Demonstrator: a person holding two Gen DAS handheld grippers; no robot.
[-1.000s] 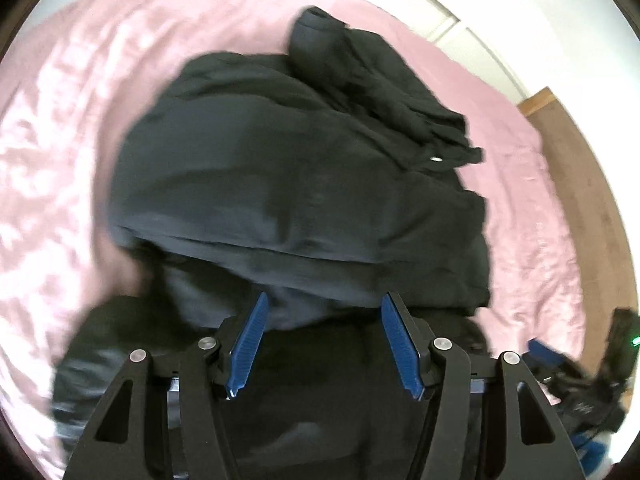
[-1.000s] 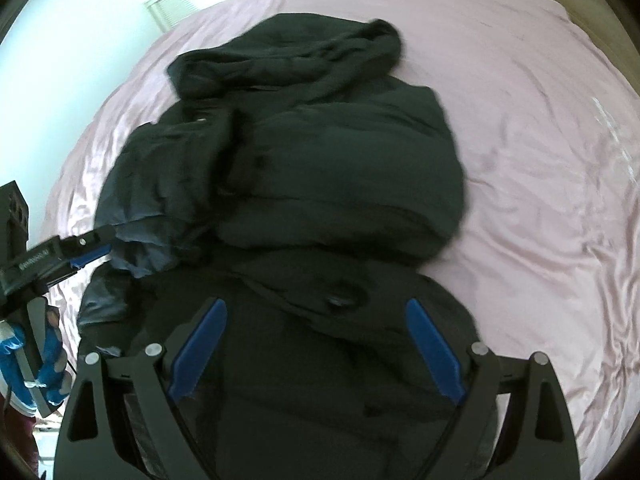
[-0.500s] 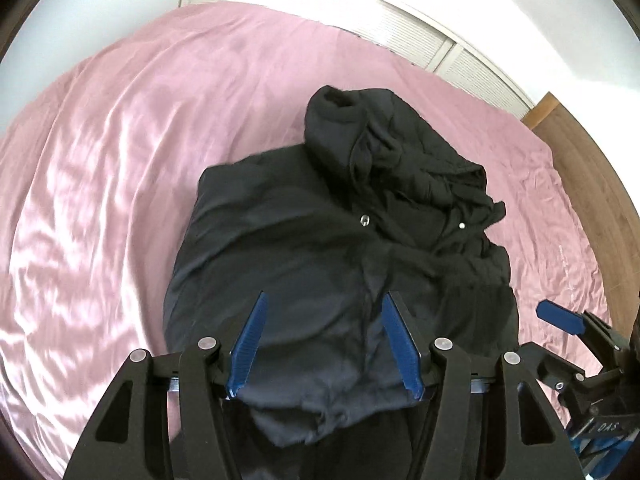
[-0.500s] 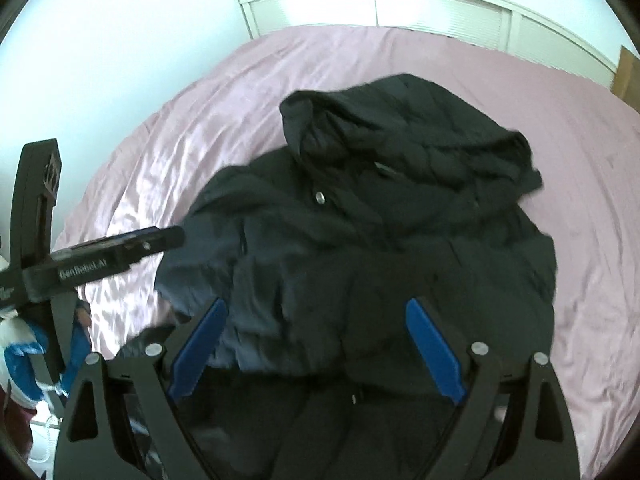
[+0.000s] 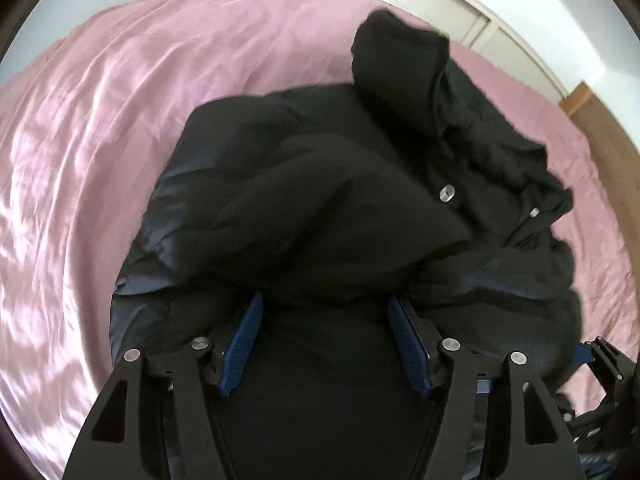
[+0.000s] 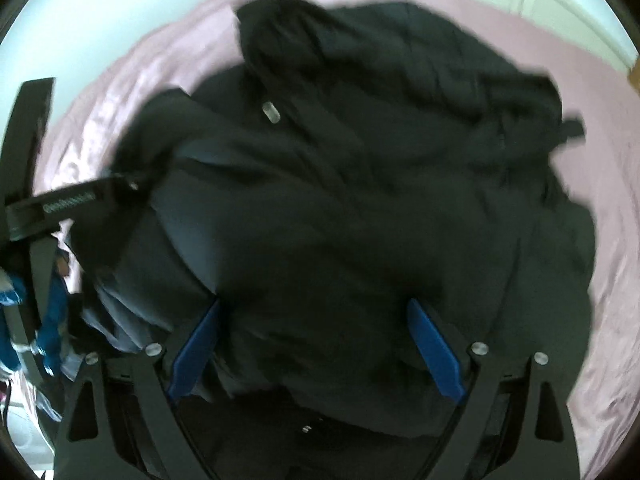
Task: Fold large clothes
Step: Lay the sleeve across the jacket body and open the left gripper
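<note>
A large black padded jacket (image 5: pixel 340 208) with a hood and silver snap buttons lies bunched on a pink bed sheet (image 5: pixel 100 140). It also fills the right wrist view (image 6: pixel 360 220). My left gripper (image 5: pixel 326 316) is open, its blue pads over the jacket's near edge, with dark fabric lying between them. My right gripper (image 6: pixel 314 320) is open wide over the jacket's near part, fabric between its pads. The left gripper's body (image 6: pixel 68 204) shows at the left of the right wrist view, at the jacket's left side.
The pink sheet surrounds the jacket on all sides. White closet doors (image 5: pixel 460 8) stand behind the bed. A wooden floor strip (image 5: pixel 592 120) shows at the right. The right gripper's body (image 5: pixel 600 364) shows at the lower right of the left wrist view.
Both grippers have come back down close over the jacket after rising half a second ago. The jacket's lower part now lies folded up over its body. Both stay open.
</note>
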